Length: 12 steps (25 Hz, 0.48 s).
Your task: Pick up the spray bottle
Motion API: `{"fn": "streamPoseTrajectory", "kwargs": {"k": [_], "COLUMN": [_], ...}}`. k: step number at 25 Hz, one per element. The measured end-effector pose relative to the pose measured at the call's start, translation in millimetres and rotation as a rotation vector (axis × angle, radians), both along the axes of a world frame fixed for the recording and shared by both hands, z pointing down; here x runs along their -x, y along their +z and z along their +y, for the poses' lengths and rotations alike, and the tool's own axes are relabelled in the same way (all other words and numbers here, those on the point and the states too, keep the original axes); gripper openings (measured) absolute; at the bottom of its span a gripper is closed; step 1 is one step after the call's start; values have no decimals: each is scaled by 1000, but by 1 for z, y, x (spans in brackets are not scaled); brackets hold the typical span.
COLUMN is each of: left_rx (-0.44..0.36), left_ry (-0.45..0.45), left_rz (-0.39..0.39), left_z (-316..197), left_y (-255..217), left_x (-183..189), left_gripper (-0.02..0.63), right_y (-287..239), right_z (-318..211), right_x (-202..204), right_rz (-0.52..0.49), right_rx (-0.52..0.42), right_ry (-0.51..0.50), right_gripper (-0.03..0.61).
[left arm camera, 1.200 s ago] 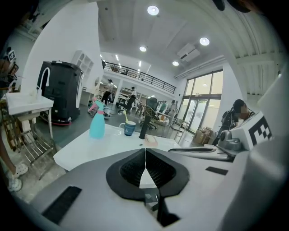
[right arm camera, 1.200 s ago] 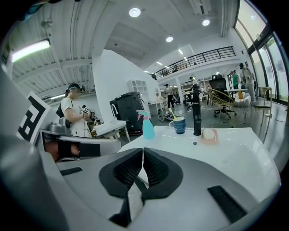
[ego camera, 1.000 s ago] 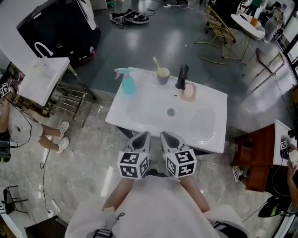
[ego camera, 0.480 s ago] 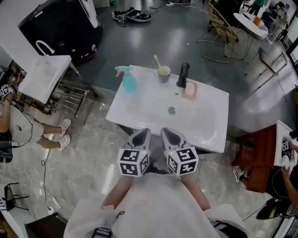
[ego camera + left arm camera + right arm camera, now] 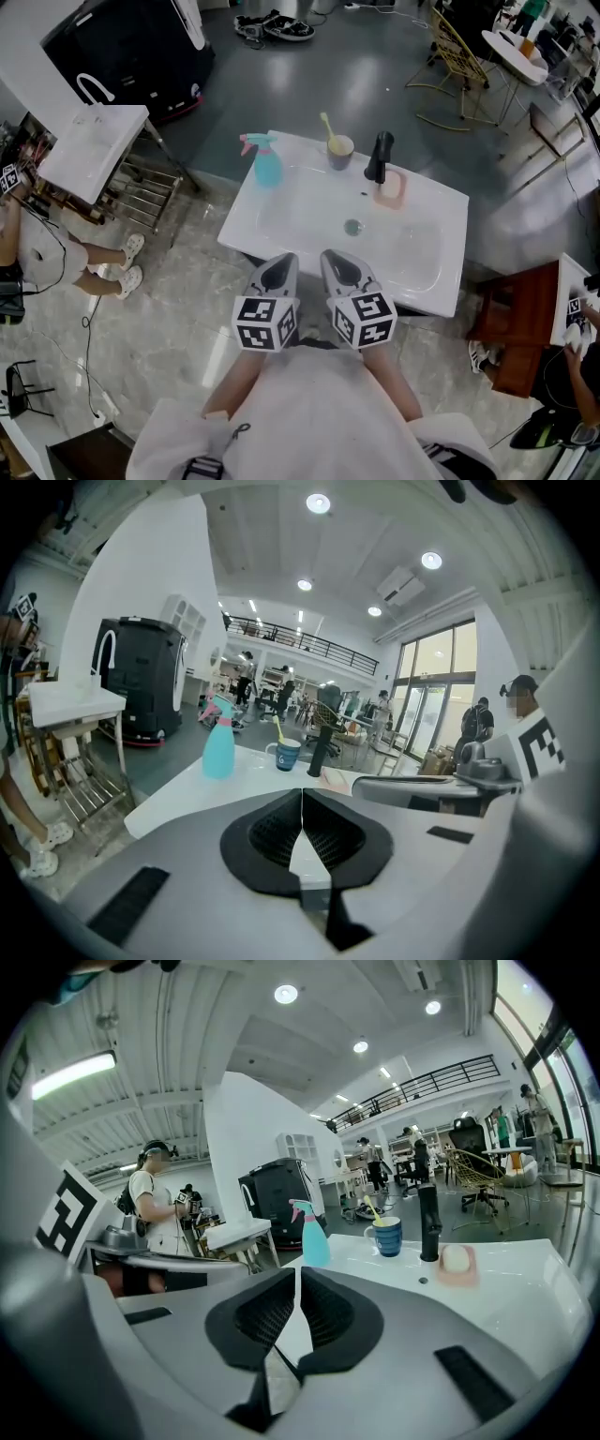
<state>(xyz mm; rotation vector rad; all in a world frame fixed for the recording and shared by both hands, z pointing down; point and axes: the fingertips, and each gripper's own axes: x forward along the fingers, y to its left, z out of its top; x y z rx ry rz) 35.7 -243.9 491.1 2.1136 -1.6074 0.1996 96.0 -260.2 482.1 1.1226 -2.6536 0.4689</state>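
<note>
Well ahead of both claws, the spray bottle point(image 5: 267, 164) stands upright on the far left corner of the white sink point(image 5: 422, 272), nearer the left claw point(image 5: 280, 265) than the right claw point(image 5: 335, 262), and each claw is pinched together with nothing between its jaws.

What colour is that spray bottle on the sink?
The spray bottle is turquoise with a pink trigger, clearest in the right gripper view.
</note>
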Motion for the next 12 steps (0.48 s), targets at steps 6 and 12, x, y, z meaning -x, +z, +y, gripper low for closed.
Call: {"fn": "streamPoseTrajectory", "kwargs": {"k": [6, 12], "left_rx": [-1, 12], "left_ry": [-22, -35], "left_rz": [7, 21], "left_z": [-23, -50], "left_y": [-1, 6], "left_x": [16, 34], "left_gripper": [26, 26], "right_y": [-4, -3], "right_z": [-26, -54], "right_x": [17, 36], "right_rz": [3, 17], "right_rx": [-9, -11], "right_ry": [-21, -29], "right_gripper": [29, 29]}}
